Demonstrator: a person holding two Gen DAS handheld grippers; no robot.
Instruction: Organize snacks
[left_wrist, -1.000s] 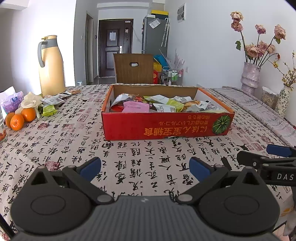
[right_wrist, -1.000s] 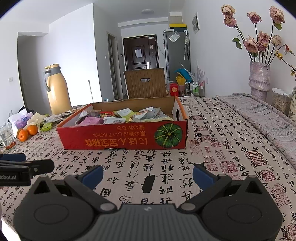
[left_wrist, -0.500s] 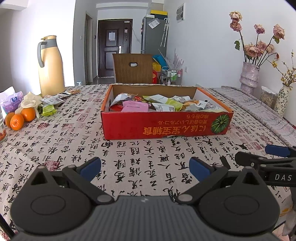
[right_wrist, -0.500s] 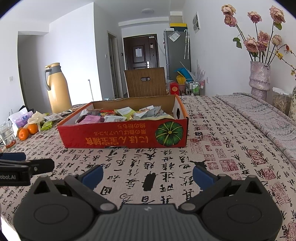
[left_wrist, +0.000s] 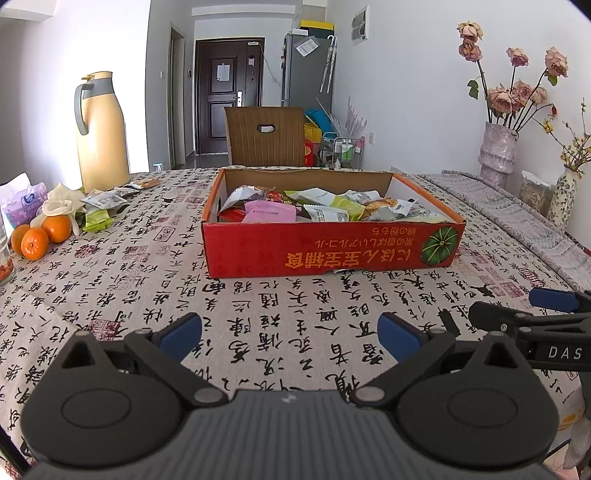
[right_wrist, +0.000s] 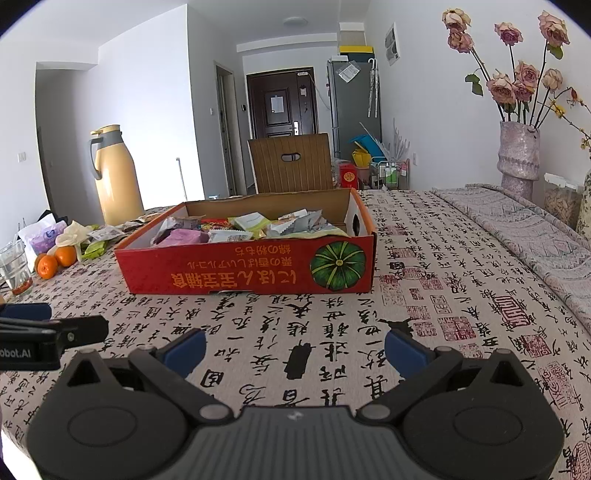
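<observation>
A red cardboard box (left_wrist: 332, 247) (right_wrist: 243, 269) with a green pumpkin print sits in the middle of the table, full of mixed snack packets (left_wrist: 317, 206) (right_wrist: 243, 229). A few loose snack packets (left_wrist: 105, 206) (right_wrist: 98, 240) lie at the far left near the jug. My left gripper (left_wrist: 290, 332) is open and empty, low over the cloth in front of the box. My right gripper (right_wrist: 295, 345) is open and empty, beside it to the right; its fingers (left_wrist: 554, 299) show at the right edge of the left wrist view.
A yellow thermos jug (left_wrist: 101, 136), oranges (left_wrist: 40, 236), a tissue pack (left_wrist: 22, 203) and a glass (right_wrist: 14, 269) stand at the left. Vases of flowers (left_wrist: 498, 155) (right_wrist: 517, 158) stand at the right. A wooden chair (left_wrist: 264, 136) is behind the table.
Both grippers have drifted very slightly; the box and the packets have not moved. Both stay open.
</observation>
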